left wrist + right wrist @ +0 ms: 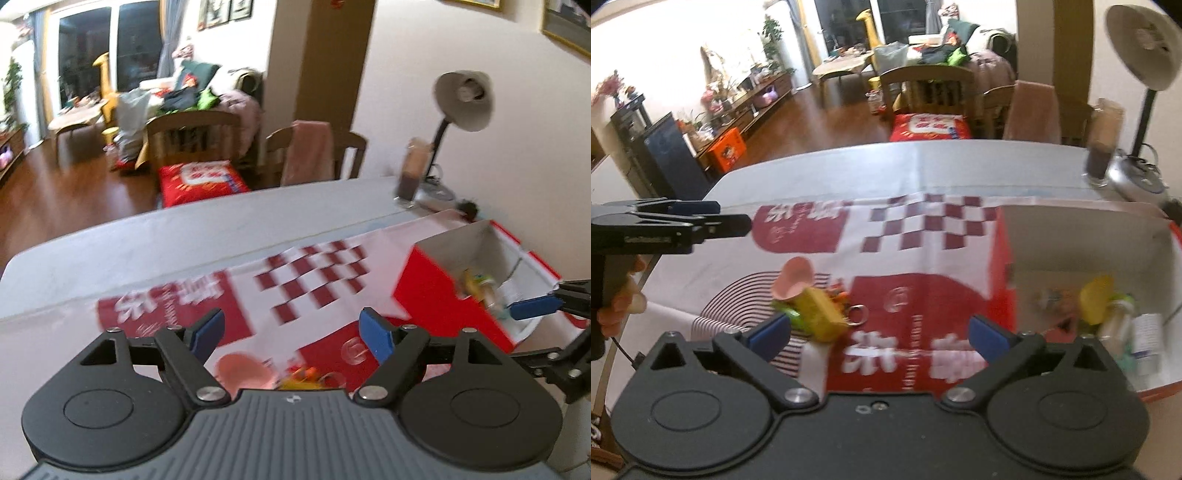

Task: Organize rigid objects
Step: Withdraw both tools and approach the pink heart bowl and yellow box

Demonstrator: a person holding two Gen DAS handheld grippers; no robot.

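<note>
My left gripper hangs open over the red-and-white printed cloth, with nothing between its blue pads. Just below it lie a pink piece and a yellow toy. My right gripper is open wide and empty above the cloth. The yellow toy, the pink piece and a key ring lie left of its middle. The red box with a white inside stands to the right and holds a yellow item, a white bottle and other small things.
A glass of dark drink and a desk lamp stand at the table's far right corner. Wooden chairs line the far edge. In the right wrist view the left gripper and the hand holding it are at the left.
</note>
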